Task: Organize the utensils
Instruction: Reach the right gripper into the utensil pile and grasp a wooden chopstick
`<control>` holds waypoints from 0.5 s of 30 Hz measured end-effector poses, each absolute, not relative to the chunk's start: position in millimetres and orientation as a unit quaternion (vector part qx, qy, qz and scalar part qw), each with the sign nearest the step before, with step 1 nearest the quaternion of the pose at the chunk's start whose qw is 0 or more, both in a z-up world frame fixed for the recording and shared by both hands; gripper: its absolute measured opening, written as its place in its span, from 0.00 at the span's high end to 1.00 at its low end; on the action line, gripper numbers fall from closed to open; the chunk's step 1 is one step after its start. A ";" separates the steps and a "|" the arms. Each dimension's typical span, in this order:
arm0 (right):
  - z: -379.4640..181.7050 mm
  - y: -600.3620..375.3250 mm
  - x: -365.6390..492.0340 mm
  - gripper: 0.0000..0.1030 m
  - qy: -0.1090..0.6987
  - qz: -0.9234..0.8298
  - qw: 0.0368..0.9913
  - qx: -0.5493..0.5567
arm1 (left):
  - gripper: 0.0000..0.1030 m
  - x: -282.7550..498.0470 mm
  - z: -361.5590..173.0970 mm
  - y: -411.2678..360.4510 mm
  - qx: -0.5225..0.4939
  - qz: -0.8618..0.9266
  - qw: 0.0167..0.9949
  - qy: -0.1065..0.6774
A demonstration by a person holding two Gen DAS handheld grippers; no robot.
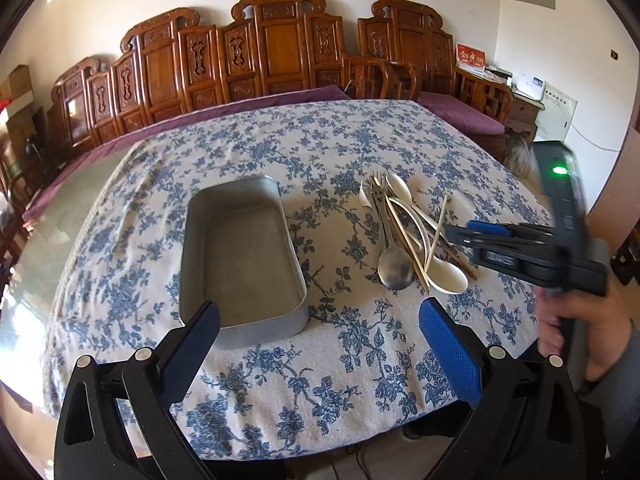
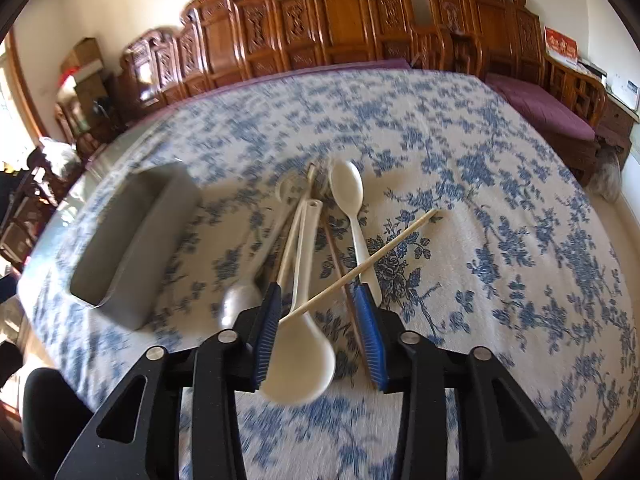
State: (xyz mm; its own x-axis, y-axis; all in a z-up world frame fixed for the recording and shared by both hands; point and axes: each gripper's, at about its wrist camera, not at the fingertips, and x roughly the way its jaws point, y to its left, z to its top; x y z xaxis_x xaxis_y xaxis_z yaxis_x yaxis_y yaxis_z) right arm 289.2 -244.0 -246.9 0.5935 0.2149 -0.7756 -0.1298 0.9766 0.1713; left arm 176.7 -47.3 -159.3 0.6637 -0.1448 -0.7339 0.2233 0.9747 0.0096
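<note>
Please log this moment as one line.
right tongs: open over white spoon | left tongs: open, empty | metal tray: empty

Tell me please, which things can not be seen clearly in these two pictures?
- Right wrist view: motion blur smears the tablecloth and the metal tray; the tray's inside is not visible.
- Right wrist view: the right tongs cover the near ends of the pile; whether the pads touch the white spoon is unclear.
- Left wrist view: the utensils overlap, so the chopsticks cannot be counted.
</note>
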 end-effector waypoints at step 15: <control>-271.2 -250.2 316.6 0.86 0.476 0.039 0.877 0.057 | 0.06 183.5 -174.1 -49.3 0.042 -0.107 0.904 0.412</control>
State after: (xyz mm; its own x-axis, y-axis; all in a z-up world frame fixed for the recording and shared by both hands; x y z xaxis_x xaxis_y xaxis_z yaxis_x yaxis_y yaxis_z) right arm 316.6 -250.2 -271.2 0.5441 0.1229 -0.8300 -0.0142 0.9904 0.1373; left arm 183.5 -49.3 -174.1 0.6374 -0.1588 -0.7540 0.2281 0.9736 -0.0123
